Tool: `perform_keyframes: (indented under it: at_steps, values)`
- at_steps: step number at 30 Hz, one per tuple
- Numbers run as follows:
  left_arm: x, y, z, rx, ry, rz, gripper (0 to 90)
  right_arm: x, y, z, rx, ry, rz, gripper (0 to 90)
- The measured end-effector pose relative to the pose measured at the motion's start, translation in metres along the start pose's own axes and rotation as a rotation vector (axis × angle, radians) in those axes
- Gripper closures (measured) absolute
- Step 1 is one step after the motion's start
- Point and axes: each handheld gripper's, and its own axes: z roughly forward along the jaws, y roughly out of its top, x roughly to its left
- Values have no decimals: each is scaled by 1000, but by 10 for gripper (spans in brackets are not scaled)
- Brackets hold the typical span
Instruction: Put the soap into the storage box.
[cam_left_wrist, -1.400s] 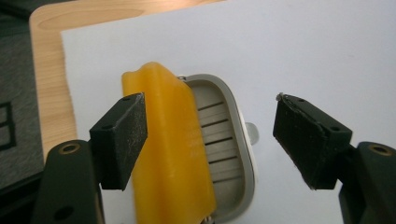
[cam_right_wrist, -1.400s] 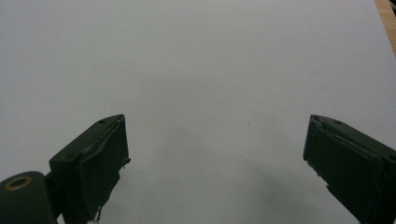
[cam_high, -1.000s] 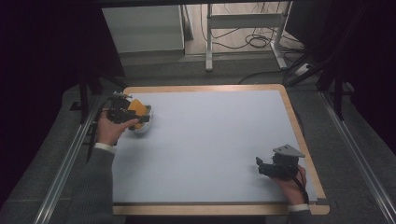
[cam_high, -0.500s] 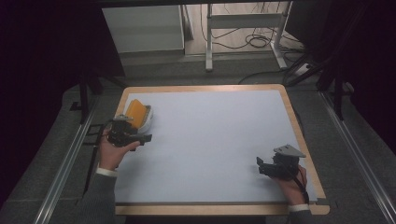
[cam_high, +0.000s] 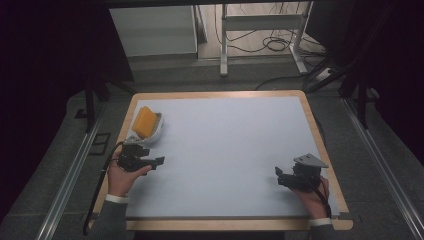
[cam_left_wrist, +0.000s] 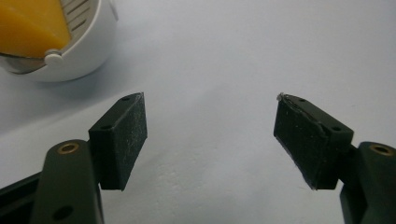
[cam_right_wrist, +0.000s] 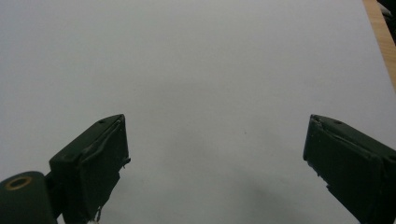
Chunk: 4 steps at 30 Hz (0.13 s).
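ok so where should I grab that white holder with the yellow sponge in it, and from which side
Probably by the rim of the white holder, one pad inside the wall and one outside. The yellow sponge stands up out of it and fills most of the opening, so a top grab would likely catch the sponge instead. Come from the near side with the left tool, which sits just in front of it with its jaws open.

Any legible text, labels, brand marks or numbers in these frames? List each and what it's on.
None legible.
White holder with the orange block: slots in the wall, no print or label in the high view or the left gripper view.
Left gripper and right gripper: plain black jaw pads, brass screw inserts, no marking.
Table: blank pale surface with a bare wooden rim.
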Motion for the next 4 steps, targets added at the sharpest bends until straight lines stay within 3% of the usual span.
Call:
perform_keyframes:
  at_steps: [4]
  values:
    - [-2,-1,0,-8,-2,4,261,-1,0,0,0,-5,5,66]
